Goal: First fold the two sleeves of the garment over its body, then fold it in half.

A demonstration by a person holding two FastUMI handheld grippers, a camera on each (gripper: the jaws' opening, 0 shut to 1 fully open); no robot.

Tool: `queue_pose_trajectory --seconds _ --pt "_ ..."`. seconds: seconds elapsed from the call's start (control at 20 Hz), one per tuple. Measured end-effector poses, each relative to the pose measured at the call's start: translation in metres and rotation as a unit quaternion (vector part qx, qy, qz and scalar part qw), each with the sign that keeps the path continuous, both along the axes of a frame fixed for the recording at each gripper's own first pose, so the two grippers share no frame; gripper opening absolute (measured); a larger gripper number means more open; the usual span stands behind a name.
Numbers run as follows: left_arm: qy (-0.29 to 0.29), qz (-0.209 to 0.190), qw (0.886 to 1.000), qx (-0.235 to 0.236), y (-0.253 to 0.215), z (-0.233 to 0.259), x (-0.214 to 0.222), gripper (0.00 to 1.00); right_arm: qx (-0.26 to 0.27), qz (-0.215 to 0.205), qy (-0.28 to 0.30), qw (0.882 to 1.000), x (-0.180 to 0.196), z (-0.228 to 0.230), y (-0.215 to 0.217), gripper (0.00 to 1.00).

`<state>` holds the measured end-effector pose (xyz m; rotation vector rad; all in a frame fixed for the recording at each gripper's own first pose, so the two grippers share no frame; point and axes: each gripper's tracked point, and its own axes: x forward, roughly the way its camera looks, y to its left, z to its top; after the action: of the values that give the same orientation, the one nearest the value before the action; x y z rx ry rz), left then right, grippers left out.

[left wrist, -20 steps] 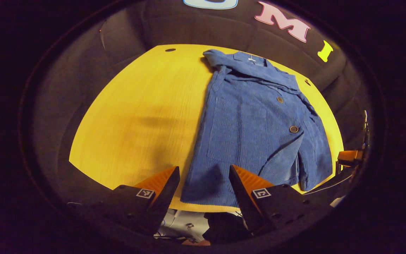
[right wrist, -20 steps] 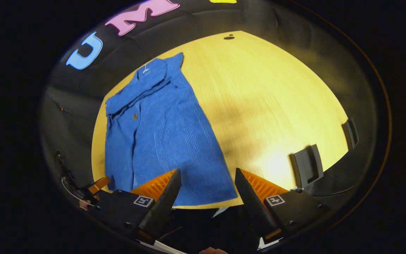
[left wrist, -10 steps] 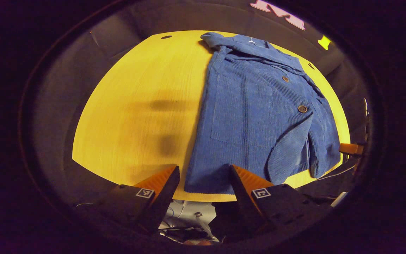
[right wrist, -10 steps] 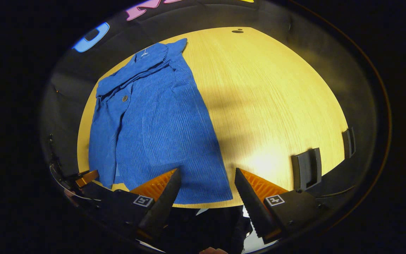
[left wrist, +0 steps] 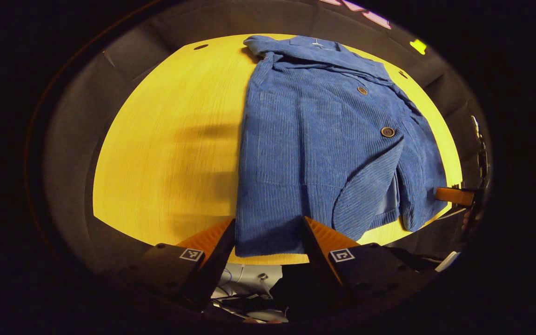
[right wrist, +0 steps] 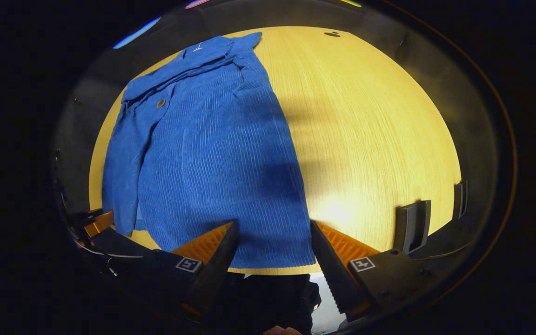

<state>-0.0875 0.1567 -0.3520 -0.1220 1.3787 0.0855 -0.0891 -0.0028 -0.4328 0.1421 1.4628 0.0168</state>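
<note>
1. Blue corduroy jacket (left wrist: 324, 139): lies flat on the yellow wooden table (left wrist: 165, 139), sleeves folded over its body, hem at the near edge.
2. Left gripper (left wrist: 268, 232): jaws spread, hovering over the hem's left corner.
3. Right gripper (right wrist: 272, 237): jaws spread, above the hem's right corner.

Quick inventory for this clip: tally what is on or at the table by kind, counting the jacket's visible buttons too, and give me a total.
Blue corduroy jacket: 1
Brown buttons showing on the jacket in the left gripper view: 2
Wooden table: 1
Dark brackets at the table's edge in the right gripper view: 2
Grippers, left gripper and right gripper, both open: 2
Total: 8
</note>
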Motion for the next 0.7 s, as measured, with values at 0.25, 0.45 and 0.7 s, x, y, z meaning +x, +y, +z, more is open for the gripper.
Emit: queue_pose_trajectory --seconds 0.25,0.45,0.7 --pt "0.026 -0.017 1.0 0.003 -0.001 0.001 0.0 0.74 -0.03 0.041 0.01 0.999 -0.001 -0.003 0.004 0.96" --pt "0.051 -0.024 0.998 -0.008 -0.005 0.004 0.004 0.6 -0.016 0.011 0.025 1.0 0.002 -0.003 0.013 0.57" --pt "0.039 -0.006 0.999 -0.022 -0.013 0.003 0.009 0.05 0.01 0.0 0.029 1.0 0.002 -0.005 0.021 0.3"
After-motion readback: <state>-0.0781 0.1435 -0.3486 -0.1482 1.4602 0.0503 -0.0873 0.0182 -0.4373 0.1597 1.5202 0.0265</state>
